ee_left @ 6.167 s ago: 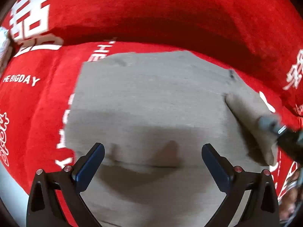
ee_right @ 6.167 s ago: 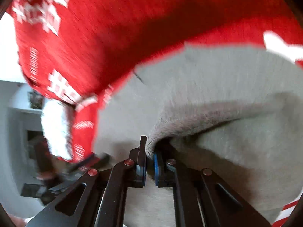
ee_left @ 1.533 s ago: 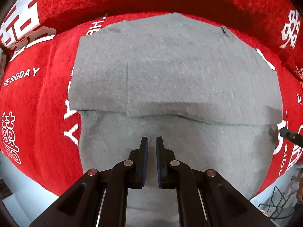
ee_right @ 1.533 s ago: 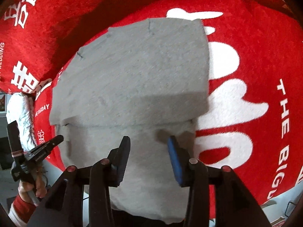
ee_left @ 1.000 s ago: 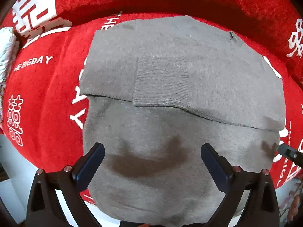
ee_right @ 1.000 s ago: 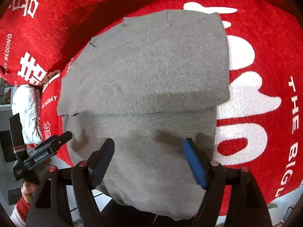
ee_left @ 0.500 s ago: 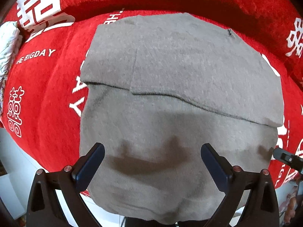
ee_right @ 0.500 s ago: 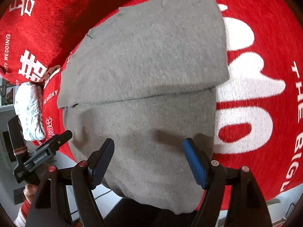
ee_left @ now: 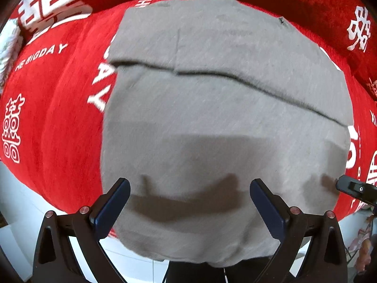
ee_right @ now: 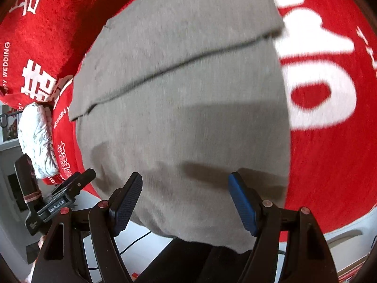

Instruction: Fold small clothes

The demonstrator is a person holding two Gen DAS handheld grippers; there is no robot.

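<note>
**Grey garment part-folded on red cover, both tongs released above near hem**

A grey knit garment [ee_left: 223, 108] is seen lying flat on a red plush cover [ee_left: 59, 122] w/ white lettering & characters. What's under the cover (bed, sofa or worktop) can't be told. The far portion of the garment is laid over the body as a folded layer, its edge running across as a dark line from left to right in the left wrist view; a vertical seam or cuff edge is visible on that layer near the left. The near hem is draped over the front edge of the cover, w/ pale floor seen below it.

The left tongs [ee_left: 188, 202] are held wide apart, nothing gripped; blue pads sit over the near part of the garment, approx. either side of its lower middle, and a shadow is cast on the cloth between them. No contact w/ the fabric can be confirmed.

The right tongs [ee_right: 186, 198] are likewise spread, nothing clamped, positioned over the garment's near right portion; the right pad sits close to the garment's right edge. In the left wrist view a black tip of the right tongs is seen at the right margin, beside the garment's edge.

In the right wrist view a crumpled white-silver item [ee_right: 35, 139] is seen at the cover's left end, well apart from the garment. Both views are slightly blurred.
</note>
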